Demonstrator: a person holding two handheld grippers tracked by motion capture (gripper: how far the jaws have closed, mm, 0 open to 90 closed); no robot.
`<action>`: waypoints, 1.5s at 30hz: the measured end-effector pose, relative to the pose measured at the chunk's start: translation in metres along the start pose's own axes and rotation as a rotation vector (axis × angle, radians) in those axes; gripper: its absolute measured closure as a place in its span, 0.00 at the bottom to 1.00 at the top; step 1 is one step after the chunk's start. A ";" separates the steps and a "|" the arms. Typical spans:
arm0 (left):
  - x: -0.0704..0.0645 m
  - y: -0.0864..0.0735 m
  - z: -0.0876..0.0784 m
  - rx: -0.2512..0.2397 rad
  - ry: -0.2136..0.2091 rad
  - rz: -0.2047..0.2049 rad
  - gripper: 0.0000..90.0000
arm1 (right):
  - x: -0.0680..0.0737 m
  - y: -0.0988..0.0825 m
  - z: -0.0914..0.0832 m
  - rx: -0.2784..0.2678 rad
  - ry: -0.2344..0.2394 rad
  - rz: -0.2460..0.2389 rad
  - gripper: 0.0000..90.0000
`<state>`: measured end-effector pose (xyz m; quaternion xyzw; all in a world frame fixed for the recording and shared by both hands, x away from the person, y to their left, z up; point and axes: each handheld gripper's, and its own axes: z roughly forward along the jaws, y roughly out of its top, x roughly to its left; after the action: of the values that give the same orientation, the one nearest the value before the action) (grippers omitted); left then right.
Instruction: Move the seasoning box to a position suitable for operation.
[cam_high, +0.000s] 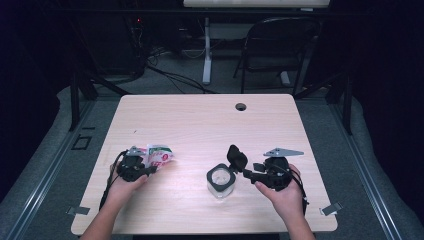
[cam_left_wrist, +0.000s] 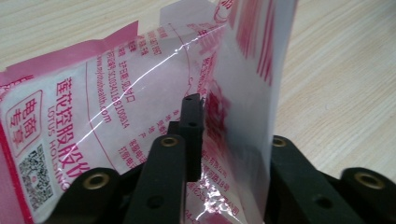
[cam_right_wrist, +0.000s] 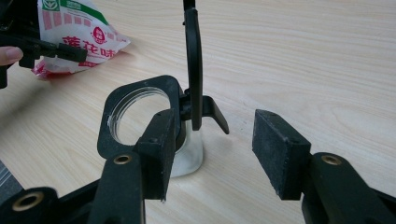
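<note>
The packet (cam_left_wrist: 116, 107) in my left tongs (cam_left_wrist: 224, 140) carries red Chinese print, "LOTUS HOLDING", a web address, digits and a QR code.

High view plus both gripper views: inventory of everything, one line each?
seasoning packet: 1, white with pink-red print and a green strip, left part of the table, between the left gripper's jaws
glass jar: 1, clear with black collar, table centre-right, mouth open
flip lid: 1, black, hinged to the jar collar, standing up
table: 1, light wood, with a round cable hole near the far edge
folding chair: 1, dark, beyond the table
left gripper: 1, black, closed on the packet
right gripper: 1, black, jaws apart, beside the jar
hands: 2, at the near edge
</note>
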<state>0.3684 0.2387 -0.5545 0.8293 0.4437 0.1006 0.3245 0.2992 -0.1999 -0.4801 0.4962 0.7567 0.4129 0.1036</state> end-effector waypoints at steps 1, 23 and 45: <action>0.000 0.000 0.000 0.002 0.000 0.001 0.89 | -0.001 0.000 -0.001 -0.002 0.000 -0.003 0.55; -0.004 0.011 -0.006 0.119 0.008 0.026 0.97 | -0.004 -0.003 -0.005 -0.004 -0.012 0.010 0.55; -0.007 0.013 -0.035 0.092 0.034 0.057 1.00 | 0.007 0.011 -0.022 0.048 0.042 -0.041 0.67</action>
<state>0.3572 0.2436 -0.5182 0.8539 0.4295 0.1032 0.2752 0.2904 -0.2042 -0.4563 0.4742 0.7783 0.4028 0.0844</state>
